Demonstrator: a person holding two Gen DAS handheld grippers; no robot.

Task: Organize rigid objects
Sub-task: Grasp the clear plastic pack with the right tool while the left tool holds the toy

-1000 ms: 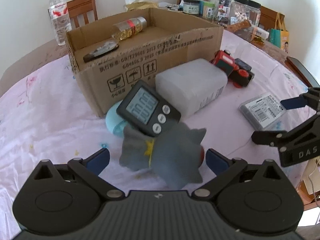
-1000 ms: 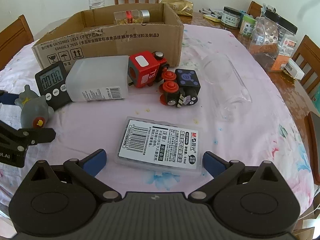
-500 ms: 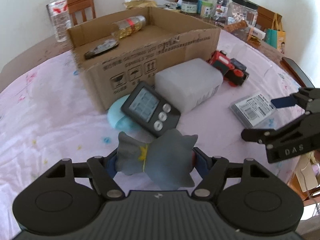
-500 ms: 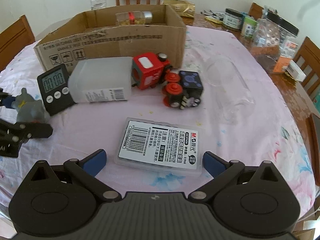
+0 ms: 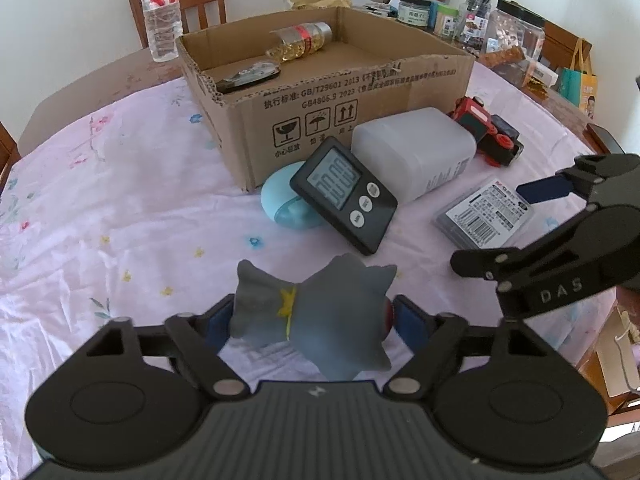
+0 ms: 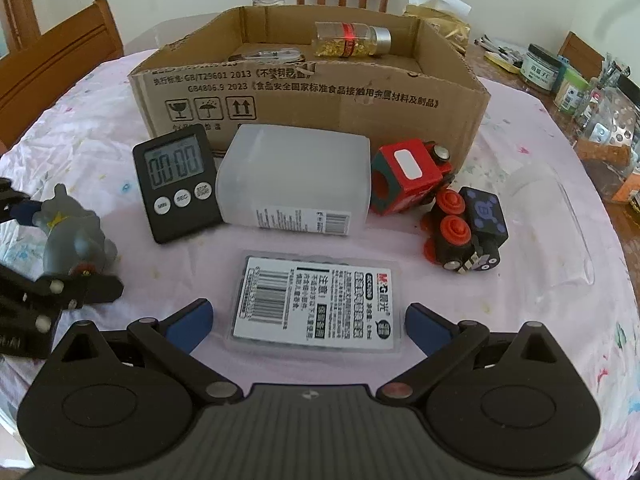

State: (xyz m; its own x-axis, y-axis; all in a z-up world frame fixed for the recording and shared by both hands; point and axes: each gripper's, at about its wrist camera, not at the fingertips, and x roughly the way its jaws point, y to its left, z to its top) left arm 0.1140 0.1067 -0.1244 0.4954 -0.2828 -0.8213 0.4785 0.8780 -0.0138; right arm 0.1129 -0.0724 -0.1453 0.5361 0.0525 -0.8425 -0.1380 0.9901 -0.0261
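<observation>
My left gripper [image 5: 310,318] is shut on a grey toy figure [image 5: 316,320] with a yellow collar and holds it above the pink tablecloth; the figure [image 6: 76,236] also shows at the left of the right wrist view. My right gripper [image 6: 308,320] is open, its blue pads on either side of a flat labelled plastic case [image 6: 316,300]. The cardboard box [image 5: 360,92] stands behind, holding a small bottle of yellow pills [image 5: 300,40] and a dark flat object [image 5: 248,78].
In front of the box lie a black digital timer [image 6: 176,180], a white plastic container [image 6: 296,180], a light blue round thing [image 5: 284,200], a red and black toy train [image 6: 436,200] and a clear cup [image 6: 548,220]. Jars, a water bottle [image 5: 160,12] and chairs ring the table.
My left gripper closed on the grey figure, lifted it and drew back from the timer. My right gripper moved closer over the labelled case, still open.
</observation>
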